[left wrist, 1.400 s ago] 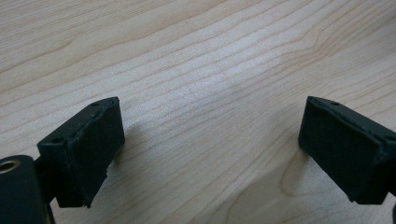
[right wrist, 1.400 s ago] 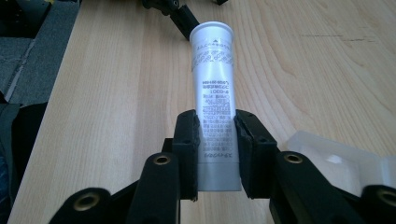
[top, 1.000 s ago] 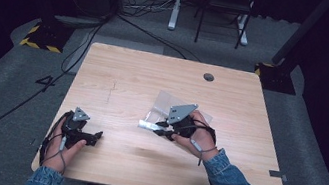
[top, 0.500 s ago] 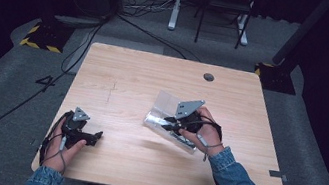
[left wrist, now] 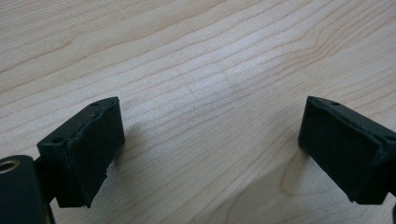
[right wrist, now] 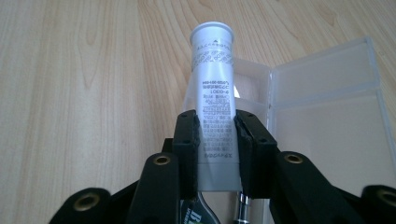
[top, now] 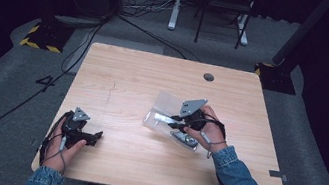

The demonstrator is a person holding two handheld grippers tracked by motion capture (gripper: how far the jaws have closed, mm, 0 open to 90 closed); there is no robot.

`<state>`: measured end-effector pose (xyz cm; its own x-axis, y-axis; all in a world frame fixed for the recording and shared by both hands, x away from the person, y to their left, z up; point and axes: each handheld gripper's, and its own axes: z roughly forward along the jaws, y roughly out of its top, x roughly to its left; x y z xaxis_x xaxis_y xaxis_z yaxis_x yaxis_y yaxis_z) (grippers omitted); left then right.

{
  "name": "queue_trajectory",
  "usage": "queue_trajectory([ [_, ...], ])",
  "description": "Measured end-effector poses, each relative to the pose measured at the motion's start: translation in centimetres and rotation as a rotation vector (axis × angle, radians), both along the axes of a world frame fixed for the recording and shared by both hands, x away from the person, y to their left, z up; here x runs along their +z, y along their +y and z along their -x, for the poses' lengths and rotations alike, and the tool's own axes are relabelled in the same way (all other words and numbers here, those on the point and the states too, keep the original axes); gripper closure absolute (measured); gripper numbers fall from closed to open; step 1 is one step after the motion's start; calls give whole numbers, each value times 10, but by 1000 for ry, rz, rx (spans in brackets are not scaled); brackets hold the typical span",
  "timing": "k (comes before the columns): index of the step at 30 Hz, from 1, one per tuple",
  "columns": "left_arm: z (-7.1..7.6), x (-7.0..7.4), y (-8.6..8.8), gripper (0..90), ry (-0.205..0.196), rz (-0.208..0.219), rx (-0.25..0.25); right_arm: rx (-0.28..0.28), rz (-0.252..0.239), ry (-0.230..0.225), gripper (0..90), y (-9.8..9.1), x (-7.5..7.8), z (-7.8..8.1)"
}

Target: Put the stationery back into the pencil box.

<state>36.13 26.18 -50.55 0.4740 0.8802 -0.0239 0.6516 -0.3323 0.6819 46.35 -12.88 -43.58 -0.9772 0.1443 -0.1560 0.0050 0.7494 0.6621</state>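
White tube: held in my right gripper, fingers clamped on either side of its lower body, cap end pointing away from me. Small grey print ran along the tube, upside down from my side; a line of digits and a dense text block, too fine to read. A patterned band circled just under the cap.

In the high view the tube hung over a clear plastic case lying open on the tabletop, right of centre. Case lid stood folded back, beyond and beside the tube. Below my fingers, in the case, a dark pack with a pale letter "B" and a slim metal shaft; couldn't identify either.

Left gripper: near the front left edge of the tabletop, well apart from the case. Its fingers stood wide apart, bare wood between them.
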Motion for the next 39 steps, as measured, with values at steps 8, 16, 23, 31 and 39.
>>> queue_trajectory([
  [8,0,0,0,72,0,0,0,-11,23,6,716,-6,-9,-7],
  [16,0,0,0,72,0,0,0,-10,66,2,715,-6,-18,-10],
  [23,0,0,0,72,0,0,0,2,90,10,715,-3,-24,-11],
  [31,0,0,0,72,0,1,0,6,105,-12,715,-1,-28,-12],
  [39,0,0,0,72,0,0,0,9,111,-10,715,-1,-33,-14],
])
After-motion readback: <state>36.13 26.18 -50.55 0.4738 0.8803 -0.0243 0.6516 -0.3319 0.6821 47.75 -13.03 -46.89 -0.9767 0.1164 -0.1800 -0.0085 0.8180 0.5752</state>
